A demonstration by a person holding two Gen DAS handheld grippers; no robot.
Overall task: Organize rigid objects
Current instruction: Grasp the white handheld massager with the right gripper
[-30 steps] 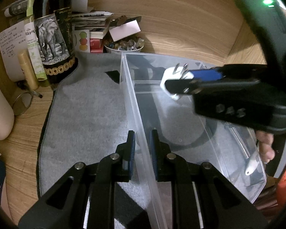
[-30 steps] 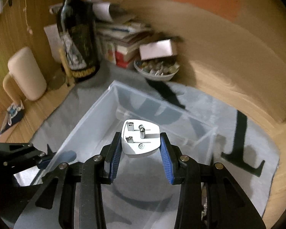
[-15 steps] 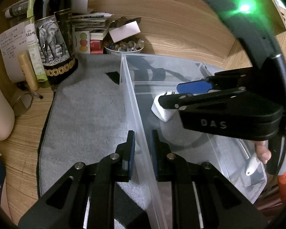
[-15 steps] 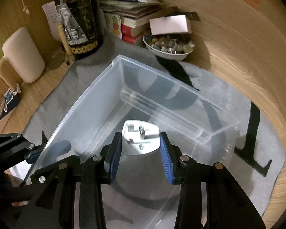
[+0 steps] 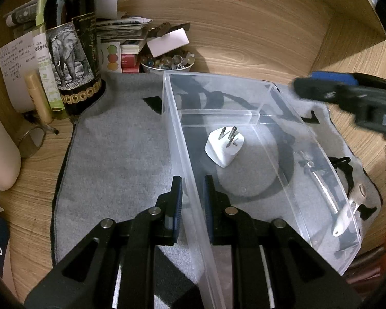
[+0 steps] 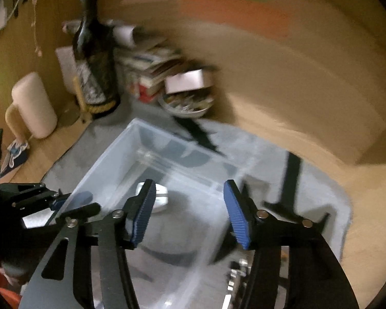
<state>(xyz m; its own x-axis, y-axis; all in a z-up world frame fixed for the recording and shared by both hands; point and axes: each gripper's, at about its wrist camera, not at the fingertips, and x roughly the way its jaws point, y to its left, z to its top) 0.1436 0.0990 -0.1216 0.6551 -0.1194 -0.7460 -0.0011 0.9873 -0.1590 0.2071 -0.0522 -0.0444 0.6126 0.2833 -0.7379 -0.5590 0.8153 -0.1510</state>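
A clear plastic box point(image 5: 267, 87) stands on a grey mat point(image 5: 115, 159). A white plug adapter point(image 5: 224, 147) lies on the box floor with its prongs up; it shows blurred in the right wrist view point(image 6: 160, 197). My left gripper point(image 5: 192, 200) is shut on the box's left wall point(image 5: 182, 159). My right gripper point(image 6: 189, 206) is open and empty above the box point(image 6: 110, 159). It shows at the right of the left wrist view point(image 5: 347, 95).
A dark bottle with an elephant label point(image 5: 72, 51), a stack of books and papers point(image 5: 126, 33) and a bowl of small stones point(image 5: 167, 63) stand at the back. A white-handled tool point(image 5: 347, 211) lies by the box's right wall. Wooden walls enclose the desk.
My right gripper lowered the adapter into the box, opened and let it go. It has since lifted away to the right. My left gripper has kept its hold on the wall.
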